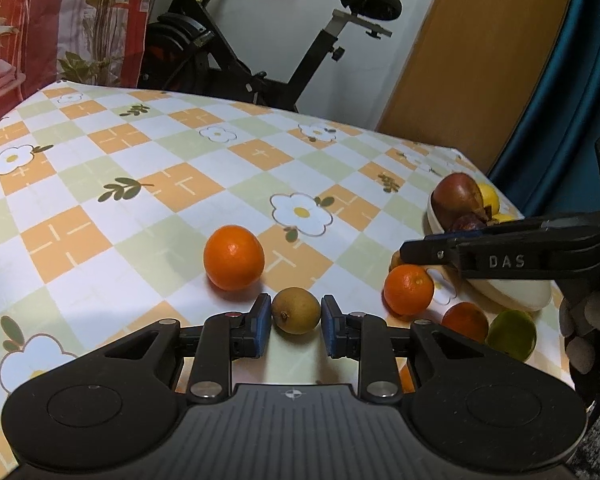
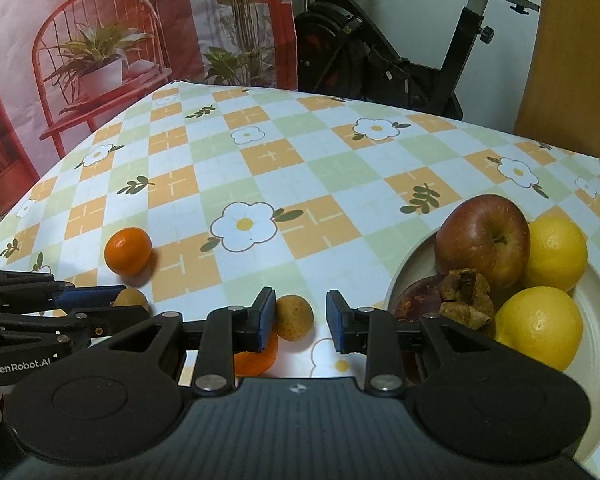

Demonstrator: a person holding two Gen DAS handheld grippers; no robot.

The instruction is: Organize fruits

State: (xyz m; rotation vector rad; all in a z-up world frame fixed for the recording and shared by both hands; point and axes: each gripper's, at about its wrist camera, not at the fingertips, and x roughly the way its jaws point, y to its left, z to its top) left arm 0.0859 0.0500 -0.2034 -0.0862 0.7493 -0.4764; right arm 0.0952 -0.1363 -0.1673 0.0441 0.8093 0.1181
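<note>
My left gripper [image 1: 296,314] has its blue pads on both sides of a small brown round fruit [image 1: 296,315] on the table; the pads touch or nearly touch it. An orange [image 1: 234,257] lies just beyond, another orange [image 1: 408,289] to the right. My right gripper [image 2: 300,312] is open; a second small brown fruit [image 2: 295,317] sits between its fingers, against the left pad, above an orange [image 2: 256,356]. A cream bowl [image 2: 596,360] at the right holds a red apple [image 2: 484,240], two lemons [image 2: 540,328] and dark fruit.
A green lime [image 1: 512,334] and one more orange [image 1: 466,320] lie by the bowl [image 1: 512,294]. An exercise bike [image 1: 260,40] stands behind the checked tablecloth [image 1: 140,160]; a wooden door [image 1: 480,40] is at the right.
</note>
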